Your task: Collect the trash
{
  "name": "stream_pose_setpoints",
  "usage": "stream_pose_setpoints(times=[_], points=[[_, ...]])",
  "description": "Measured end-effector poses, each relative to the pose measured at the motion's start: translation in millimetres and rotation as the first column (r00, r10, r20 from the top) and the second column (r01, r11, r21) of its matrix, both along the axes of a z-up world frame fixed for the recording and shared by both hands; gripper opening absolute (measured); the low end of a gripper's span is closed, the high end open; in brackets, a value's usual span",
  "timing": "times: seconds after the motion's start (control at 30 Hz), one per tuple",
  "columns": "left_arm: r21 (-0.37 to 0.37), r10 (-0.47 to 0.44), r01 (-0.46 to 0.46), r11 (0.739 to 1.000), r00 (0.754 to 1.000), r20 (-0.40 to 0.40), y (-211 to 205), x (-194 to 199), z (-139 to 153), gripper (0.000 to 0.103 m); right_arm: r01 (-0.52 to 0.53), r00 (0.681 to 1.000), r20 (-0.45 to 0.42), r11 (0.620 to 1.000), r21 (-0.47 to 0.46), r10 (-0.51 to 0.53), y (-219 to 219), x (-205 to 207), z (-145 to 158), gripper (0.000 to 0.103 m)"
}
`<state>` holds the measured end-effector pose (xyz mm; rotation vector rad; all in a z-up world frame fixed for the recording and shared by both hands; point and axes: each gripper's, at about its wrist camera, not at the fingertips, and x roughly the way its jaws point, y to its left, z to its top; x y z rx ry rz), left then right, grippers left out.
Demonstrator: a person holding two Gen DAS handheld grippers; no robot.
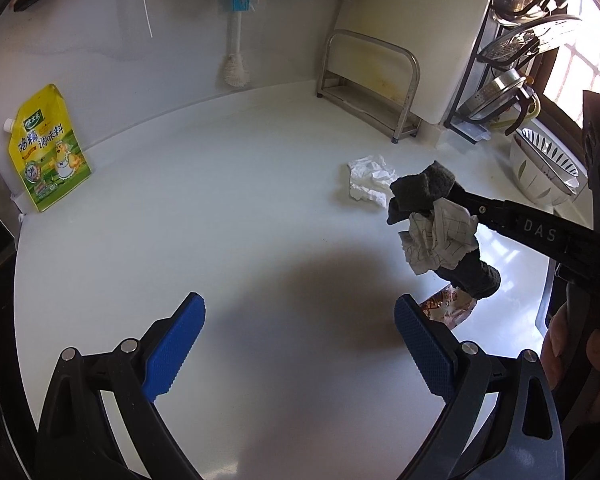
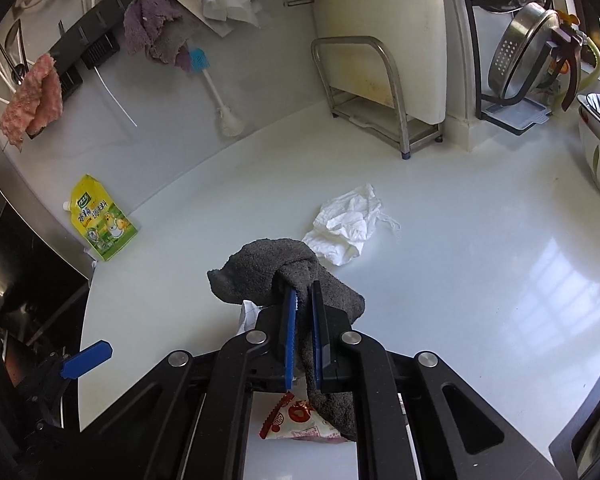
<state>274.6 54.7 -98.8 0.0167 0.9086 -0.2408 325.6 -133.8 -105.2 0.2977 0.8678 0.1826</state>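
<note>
My right gripper (image 2: pixel 304 292) is shut on a dark grey cloth (image 2: pixel 260 268), held above the white counter (image 2: pixel 480 280). In the left wrist view the cloth (image 1: pixel 424 188) drapes over both sides of the right gripper (image 1: pixel 458 200), and a crumpled checked paper (image 1: pixel 440 236) is bunched in with it. A crumpled white tissue (image 2: pixel 348 224) lies on the counter just beyond. A red-and-white snack wrapper (image 2: pixel 296 420) lies under the right gripper. My left gripper (image 1: pixel 300 304) is open over bare counter, with the wrapper (image 1: pixel 448 308) just right of its right finger.
A yellow seasoning pouch (image 1: pixel 48 148) leans on the back wall at left. A metal rack with a cutting board (image 2: pixel 380 92) stands at the back, a dish rack (image 2: pixel 520 60) and patterned bowl (image 1: pixel 544 168) at right. A brush (image 2: pixel 220 96) and towels hang on the wall.
</note>
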Motion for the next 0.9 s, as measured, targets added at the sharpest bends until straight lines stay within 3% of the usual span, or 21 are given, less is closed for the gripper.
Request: stream_pose_setpoints(times=[0.07,0.2,0.23,0.27,0.3,0.33,0.67,0.9], points=[[0.005,-0.001,0.001,1.0,1.0,-0.002,-1,0,-1,0.094,-0.011,1.0,-0.013,1.0,0.019,0.012,1,3,-4,0.007],[0.013,0.01,-0.01,1.0,1.0,-0.003,2,-1,-1,0.094,-0.047,0.999,-0.012,0.986,0.161,0.05,-1,8,-4,0.007],[0.013,0.014,-0.014,1.0,1.0,-0.005,4,0,-1,0.094,-0.035,0.999,-0.023,0.986,0.164,0.04,-4,10,-5,0.011],[0.012,0.019,-0.019,1.0,1.0,-0.007,5,0,-1,0.094,-0.017,0.999,-0.047,0.988,0.156,0.024,-7,11,-8,0.019],[0.011,0.022,-0.022,1.0,1.0,-0.007,7,-1,-1,0.094,0.013,0.997,-0.074,0.99,0.138,-0.003,-12,12,-12,0.046],[0.01,0.025,-0.025,1.0,1.0,-0.007,7,-1,-1,0.094,0.051,0.996,-0.077,0.991,0.12,-0.042,-19,9,-14,0.057],[0.009,0.03,-0.03,0.999,1.0,-0.002,8,-2,-4,0.094,0.078,0.995,-0.055,0.996,-0.031,-0.08,-27,-37,-14,0.057],[0.028,0.051,-0.051,0.998,0.999,0.006,14,6,-9,0.094,0.179,0.973,-0.136,0.981,-0.073,-0.187,-17,-71,-33,0.058]])
